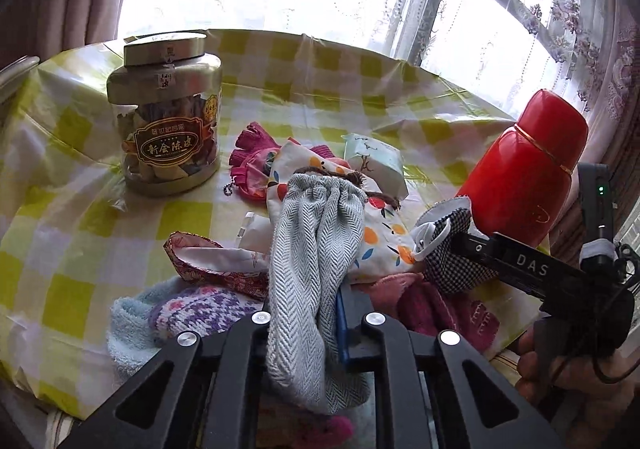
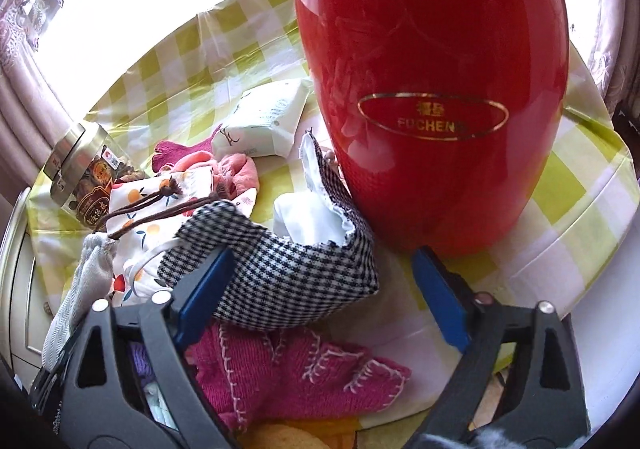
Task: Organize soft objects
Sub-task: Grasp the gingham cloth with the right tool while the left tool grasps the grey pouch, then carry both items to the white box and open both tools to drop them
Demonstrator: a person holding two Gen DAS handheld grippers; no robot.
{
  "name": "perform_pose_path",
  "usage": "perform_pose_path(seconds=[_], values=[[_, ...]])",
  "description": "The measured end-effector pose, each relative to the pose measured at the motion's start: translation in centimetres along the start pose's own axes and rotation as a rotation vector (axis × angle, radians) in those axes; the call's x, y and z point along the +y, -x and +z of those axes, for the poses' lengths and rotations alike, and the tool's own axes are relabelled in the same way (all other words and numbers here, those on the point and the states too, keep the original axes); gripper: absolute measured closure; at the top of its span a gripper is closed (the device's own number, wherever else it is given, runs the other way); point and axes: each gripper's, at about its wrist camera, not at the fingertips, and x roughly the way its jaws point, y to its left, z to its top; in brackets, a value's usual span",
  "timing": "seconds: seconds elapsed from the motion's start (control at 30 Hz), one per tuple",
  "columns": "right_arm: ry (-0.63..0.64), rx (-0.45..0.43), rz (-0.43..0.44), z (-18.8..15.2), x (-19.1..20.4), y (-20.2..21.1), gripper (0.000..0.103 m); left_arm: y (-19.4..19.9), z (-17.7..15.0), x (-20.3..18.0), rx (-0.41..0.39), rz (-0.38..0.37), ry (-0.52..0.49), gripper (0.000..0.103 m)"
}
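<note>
A grey herringbone drawstring pouch stands up from between the fingers of my left gripper, which is shut on its lower part. Right of it lies a black-and-white houndstooth pouch with a white lining, leaning against a red flask. My right gripper is open around this pouch: the left blue pad touches its side and the right pad stands apart. A black finger of the right gripper shows in the left wrist view, its tip at the houndstooth pouch.
On the yellow-checked tablecloth stand a metal-lidded jar and the red flask. In the heap are an orange-print pouch, pink gloves, a tissue pack, a purple knit mitten, a blue towel and a magenta knit.
</note>
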Motion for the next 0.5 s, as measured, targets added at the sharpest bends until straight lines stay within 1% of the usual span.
perform_pose_path(seconds=[0.03, 0.07, 0.1, 0.13, 0.27, 0.5], values=[[-0.003, 0.015, 0.012, 0.0, -0.1, -0.3, 0.042, 0.3, 0.0, 0.0, -0.016, -0.002, 0.003, 0.089], [-0.004, 0.031, 0.023, 0.0, -0.2, -0.6, 0.054, 0.6, 0.0, 0.1, -0.029, -0.007, 0.006, 0.089], [-0.004, 0.039, 0.023, -0.1, -0.3, -0.7, 0.059, 0.9, 0.1, 0.1, -0.039, -0.011, 0.011, 0.089], [-0.004, 0.035, 0.022, -0.1, -0.3, -0.6, 0.069, 1.1, 0.1, 0.2, -0.048, -0.012, 0.015, 0.089], [0.042, 0.014, 0.05, -0.4, 0.1, 0.5, 0.08, 2.1, 0.1, 0.5, -0.087, -0.003, 0.038, 0.09], [0.113, -0.079, 0.101, -1.2, -0.4, 5.1, 0.083, 3.7, -0.1, 0.1, -0.142, 0.019, 0.047, 0.09]])
